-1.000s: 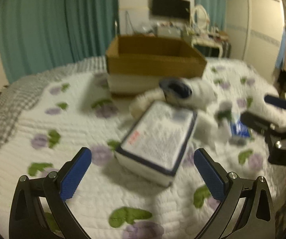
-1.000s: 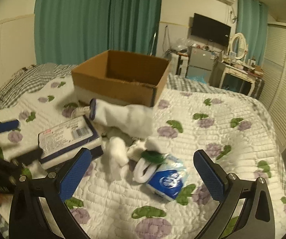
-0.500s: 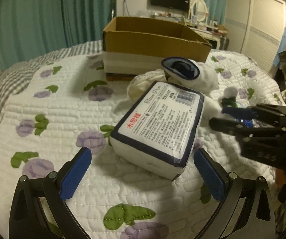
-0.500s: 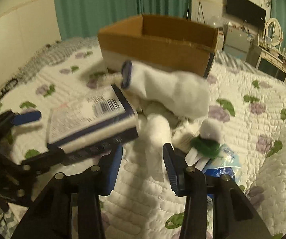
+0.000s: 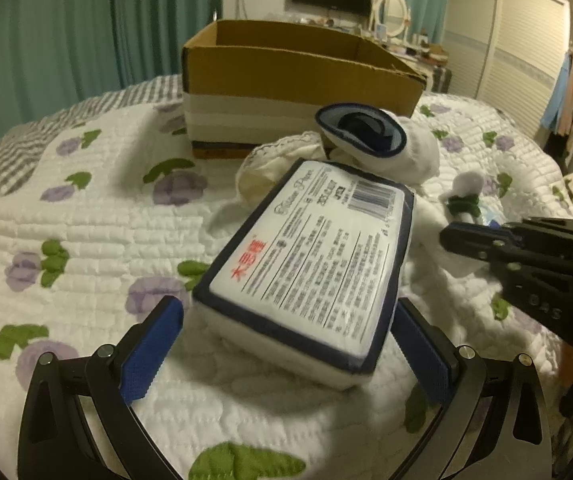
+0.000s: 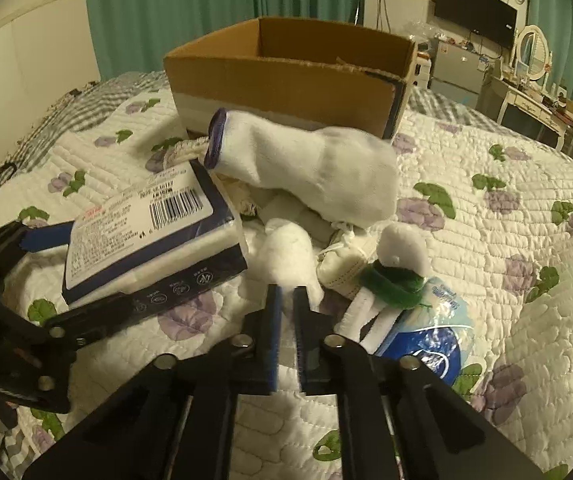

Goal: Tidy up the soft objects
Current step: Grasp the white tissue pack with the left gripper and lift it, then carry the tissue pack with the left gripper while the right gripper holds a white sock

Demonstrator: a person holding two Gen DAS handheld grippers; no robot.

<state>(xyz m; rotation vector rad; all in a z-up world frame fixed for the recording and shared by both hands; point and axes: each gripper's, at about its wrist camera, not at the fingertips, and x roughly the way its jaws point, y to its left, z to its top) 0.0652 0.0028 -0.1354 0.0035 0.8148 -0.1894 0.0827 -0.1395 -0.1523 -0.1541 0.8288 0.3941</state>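
A white tissue pack point(image 5: 310, 264) with a dark blue border lies on the quilted bed. My left gripper point(image 5: 288, 304) is open, and its blue pads point(image 5: 154, 344) flank the pack's near end without pressing it. To its right, my right gripper point(image 6: 287, 290) is shut on the lower edge of a white fluffy piece point(image 6: 286, 252). A white sock point(image 6: 310, 168) with a dark blue cuff lies across the pile behind. A small white doll with a green scarf point(image 6: 396, 268) rests on a blue tissue packet point(image 6: 430, 332).
An open cardboard box point(image 6: 286, 76) stands on the bed behind the pile, also seen as the box point(image 5: 298, 76) in the left wrist view. A cream lace cloth point(image 5: 270, 168) lies under the sock. Teal curtains, a dresser and a wardrobe line the room's edges.
My right gripper sank toward the pile and its jaws went from wide open to shut at the white fluffy piece. My left gripper moved in until the tissue pack lay between its fingers.
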